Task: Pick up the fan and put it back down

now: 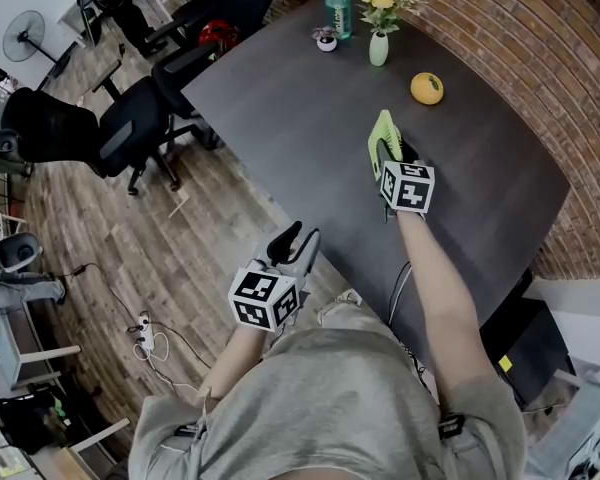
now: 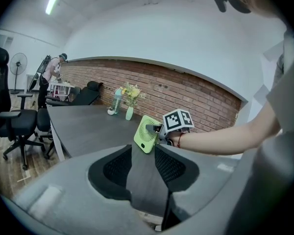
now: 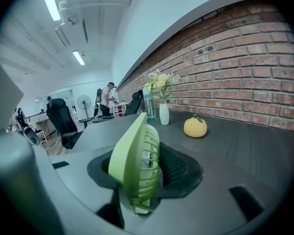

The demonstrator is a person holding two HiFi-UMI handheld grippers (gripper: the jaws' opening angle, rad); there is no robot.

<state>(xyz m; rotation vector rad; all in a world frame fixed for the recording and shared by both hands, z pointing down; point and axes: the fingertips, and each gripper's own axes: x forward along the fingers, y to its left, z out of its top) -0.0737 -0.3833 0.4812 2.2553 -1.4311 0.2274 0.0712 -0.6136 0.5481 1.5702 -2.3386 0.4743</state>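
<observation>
**Fan clamped in your right gripper, left one empty**

Head view: your right gripper (image 1: 384, 151) reaches out over the dark table (image 1: 300, 98) with the green fan (image 1: 381, 131) at its tip, near the middle of the tabletop. Your left gripper (image 1: 298, 240) hangs back at the table's near edge, well apart from the fan. An orange fruit (image 1: 427, 88), a vase (image 1: 379, 48) and a bottle (image 1: 337, 8) stand farther along the table.

Left gripper view: its jaws stand apart with only bare tabletop between them. Beyond them the fan (image 2: 147, 133) sits tilted, low over the table. You can't tell whether it touches.

Right gripper view: the jaws are partway closed on the fan (image 3: 134, 168), gripping it on both sides. The fan stands edge-on, its grille facing right.
</observation>
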